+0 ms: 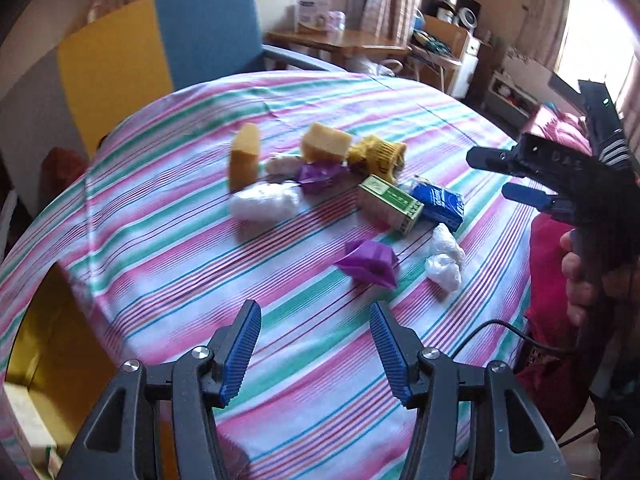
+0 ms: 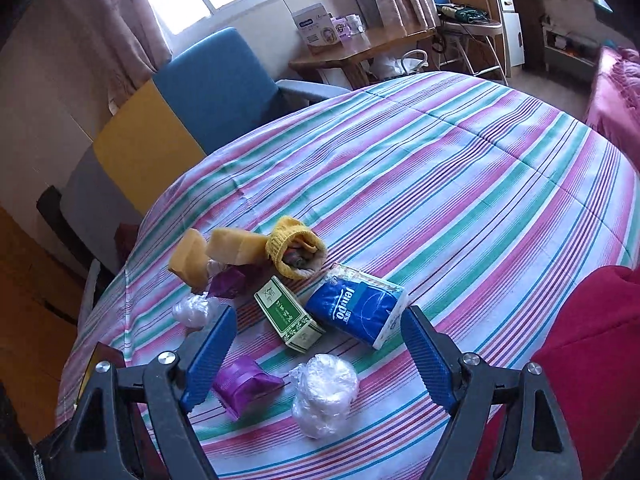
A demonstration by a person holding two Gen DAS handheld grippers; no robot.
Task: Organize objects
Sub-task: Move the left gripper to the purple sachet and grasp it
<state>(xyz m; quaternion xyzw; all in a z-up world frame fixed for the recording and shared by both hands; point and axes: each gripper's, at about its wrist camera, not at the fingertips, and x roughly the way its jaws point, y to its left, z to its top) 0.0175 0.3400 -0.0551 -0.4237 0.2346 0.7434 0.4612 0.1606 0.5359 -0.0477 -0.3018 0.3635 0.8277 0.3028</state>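
A cluster of small objects lies on the striped tablecloth (image 1: 200, 264). Two yellow sponges (image 1: 244, 158) (image 1: 325, 142), a yellow knit sock roll (image 1: 376, 154), a green box (image 1: 390, 204), a blue tissue pack (image 1: 438, 202), two purple packets (image 1: 370, 264) (image 1: 316, 174) and two white plastic bundles (image 1: 264, 200) (image 1: 444, 258). My left gripper (image 1: 316, 316) is open and empty, just short of the near purple packet. My right gripper (image 2: 320, 322) is open and empty, over the green box (image 2: 290, 314), tissue pack (image 2: 356, 312), purple packet (image 2: 244, 386) and plastic bundle (image 2: 324, 394). It shows at the right of the left wrist view (image 1: 492, 174).
A blue and yellow chair (image 1: 160, 48) stands behind the table. A wooden desk (image 1: 336, 42) with boxes is further back. A red cloth (image 2: 592, 344) lies at the table's right edge. A yellow box (image 1: 52, 340) sits beyond the table's left edge.
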